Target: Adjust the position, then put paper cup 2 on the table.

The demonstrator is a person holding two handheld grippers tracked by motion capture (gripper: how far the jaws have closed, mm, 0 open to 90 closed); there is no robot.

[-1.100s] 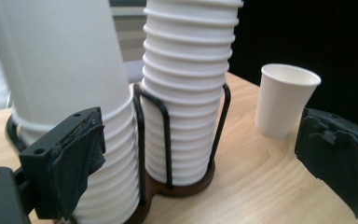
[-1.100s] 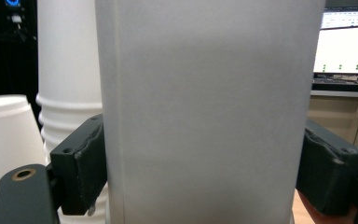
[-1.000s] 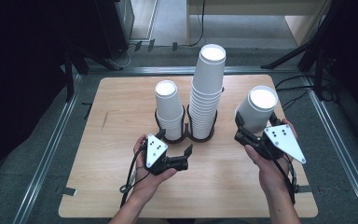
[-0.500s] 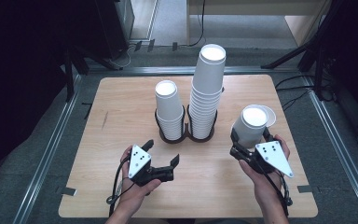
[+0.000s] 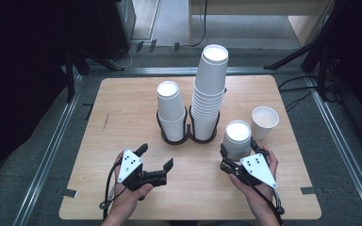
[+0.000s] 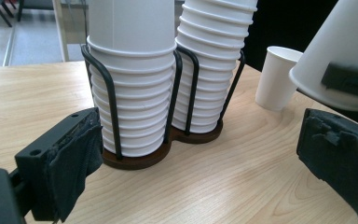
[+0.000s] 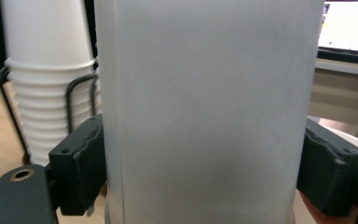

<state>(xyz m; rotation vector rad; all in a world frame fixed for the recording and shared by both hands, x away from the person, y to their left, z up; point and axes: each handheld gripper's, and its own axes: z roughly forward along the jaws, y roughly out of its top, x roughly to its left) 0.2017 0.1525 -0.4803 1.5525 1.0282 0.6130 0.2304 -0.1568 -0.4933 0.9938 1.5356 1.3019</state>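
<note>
My right gripper (image 5: 239,153) is shut on a white paper cup (image 5: 238,135), turned bottom up and held low over the table's front right. In the right gripper view the cup (image 7: 205,93) sits between both pads. My left gripper (image 5: 156,156) stands open over the table's front left, with nothing between its fingers (image 6: 70,163). It faces a black wire rack (image 6: 140,158). The rack (image 5: 188,137) holds a short stack (image 5: 171,106) and a tall stack (image 5: 209,84) of inverted white cups. The held cup (image 6: 340,46) shows at the right of the left gripper view.
One loose white cup (image 5: 264,121) stands upright, mouth up, behind and right of the held cup, near the right edge of the wooden table (image 5: 122,103). Dark floor and metal rails surround the table.
The right hand has brought the held cup down and toward the front edge, uncovering the upright cup behind it. The left gripper has drawn back from the rack toward the front.
</note>
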